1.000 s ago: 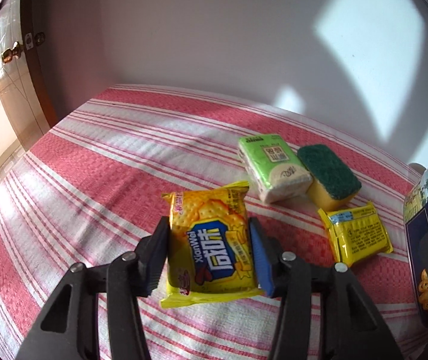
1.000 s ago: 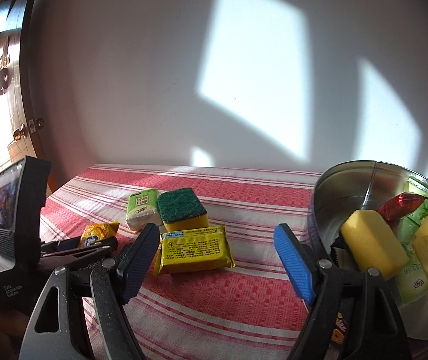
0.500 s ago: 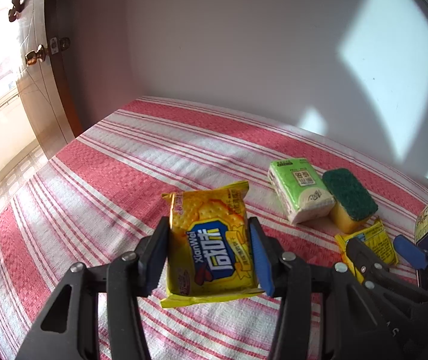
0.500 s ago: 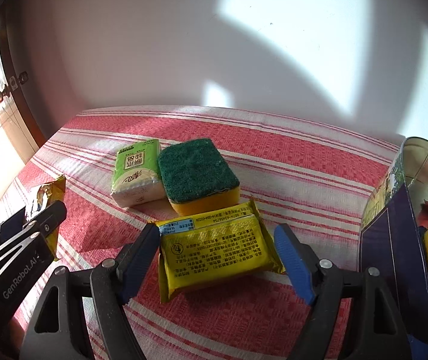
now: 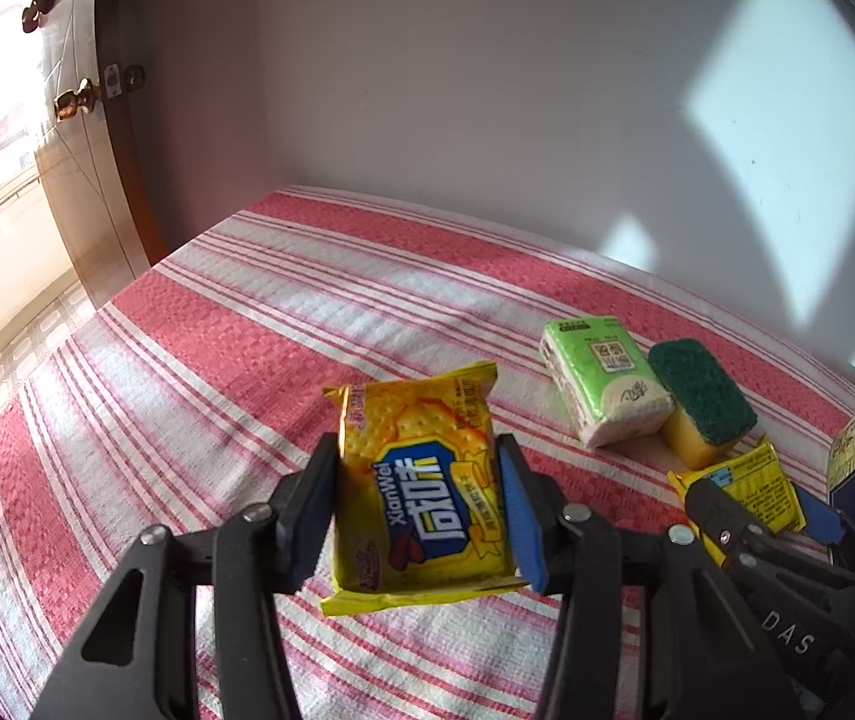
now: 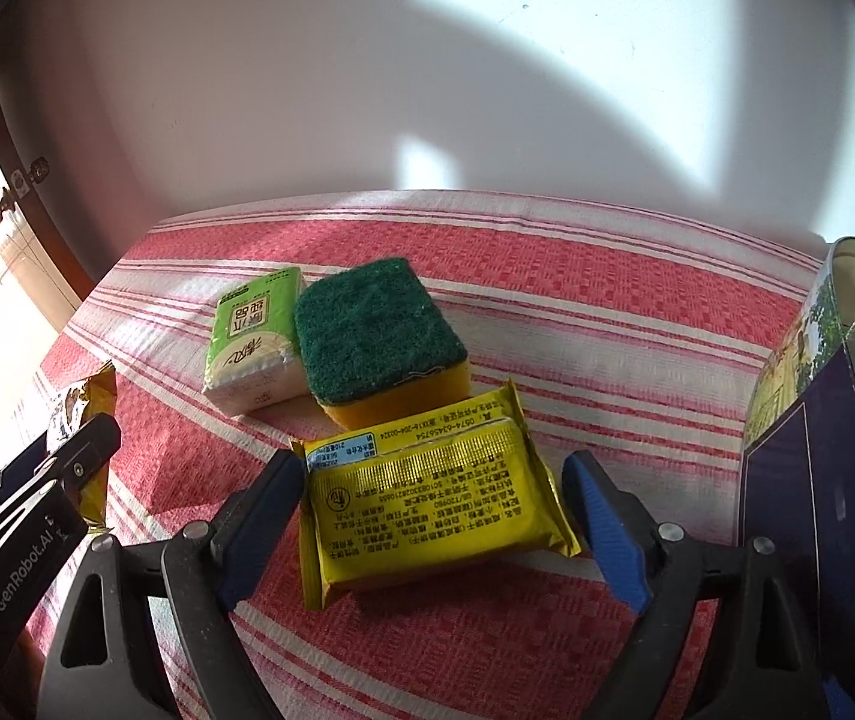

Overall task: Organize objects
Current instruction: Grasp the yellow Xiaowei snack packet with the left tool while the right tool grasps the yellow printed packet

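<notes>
Left hand-held gripper [image 5: 418, 510] pinches a yellow cracker packet [image 5: 421, 492], one pad pressed to each long side, with the printed front facing up. The packet hangs a little above the red-and-white striped cloth [image 5: 217, 372] that covers the table, and its lower sealed edge sticks out below the pads.

Taking the green-topped sponge [image 6: 379, 330] as the landmark: a green tissue pack [image 6: 253, 336] lies touching the sponge's left side in the right wrist view. A second yellow packet [image 6: 433, 504], back label up, lies just in front of the sponge, nearer the camera, with its far edge close against the sponge's yellow base. The held cracker packet sits well to the left of the sponge and nearer the viewer. A metal tin [image 6: 835, 420] with a printed outer wall stands to the right of the sponge, at the edge of the view; yellow and red things show inside it, but too little is in view to name them.

Right hand-held gripper [image 6: 427, 528] straddles the second yellow packet, in front of the sponge. Its jaws are opening, and the blue pads stand clear of the packet's short ends on both sides, so the packet lies flat on the cloth between them, not squeezed. In the left wrist view the same gripper appears at the lower right, in front of the sponge, with the packet showing past its fingers.
</notes>
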`<action>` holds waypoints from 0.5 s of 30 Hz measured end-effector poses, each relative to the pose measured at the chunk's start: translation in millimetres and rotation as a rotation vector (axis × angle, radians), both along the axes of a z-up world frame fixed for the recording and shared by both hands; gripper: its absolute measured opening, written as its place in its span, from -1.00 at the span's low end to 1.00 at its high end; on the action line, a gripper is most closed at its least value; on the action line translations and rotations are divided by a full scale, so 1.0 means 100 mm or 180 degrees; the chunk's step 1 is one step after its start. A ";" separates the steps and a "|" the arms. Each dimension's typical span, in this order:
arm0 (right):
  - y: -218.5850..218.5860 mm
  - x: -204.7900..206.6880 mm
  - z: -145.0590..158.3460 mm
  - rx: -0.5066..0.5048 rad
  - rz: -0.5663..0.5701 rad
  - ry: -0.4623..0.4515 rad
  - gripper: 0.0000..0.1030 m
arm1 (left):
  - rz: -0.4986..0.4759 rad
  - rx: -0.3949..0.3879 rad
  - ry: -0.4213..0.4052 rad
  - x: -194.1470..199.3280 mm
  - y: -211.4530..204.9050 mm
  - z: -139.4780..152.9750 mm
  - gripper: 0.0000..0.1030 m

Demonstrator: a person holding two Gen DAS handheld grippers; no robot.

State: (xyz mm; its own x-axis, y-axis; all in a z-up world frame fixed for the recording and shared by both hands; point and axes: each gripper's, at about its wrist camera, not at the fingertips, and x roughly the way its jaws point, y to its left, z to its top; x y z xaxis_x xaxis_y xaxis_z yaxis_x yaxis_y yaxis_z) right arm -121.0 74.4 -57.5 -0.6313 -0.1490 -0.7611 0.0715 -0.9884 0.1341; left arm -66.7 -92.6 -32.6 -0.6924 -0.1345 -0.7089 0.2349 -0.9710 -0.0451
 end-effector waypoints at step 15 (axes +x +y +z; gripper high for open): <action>-0.10 -0.03 -0.08 0.0343 0.0263 -0.0059 0.78 | 0.0005 -0.0006 -0.0033 -0.01 0.03 -0.02 -0.02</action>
State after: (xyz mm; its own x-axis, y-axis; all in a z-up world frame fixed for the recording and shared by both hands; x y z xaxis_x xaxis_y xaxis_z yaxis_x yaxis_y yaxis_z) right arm -123.6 64.9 -65.4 -0.6060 -0.1165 -0.7869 0.1518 -0.9880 0.0294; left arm -67.4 -89.3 -34.9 -0.6847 -0.1369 -0.7158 0.2369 -0.9707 -0.0409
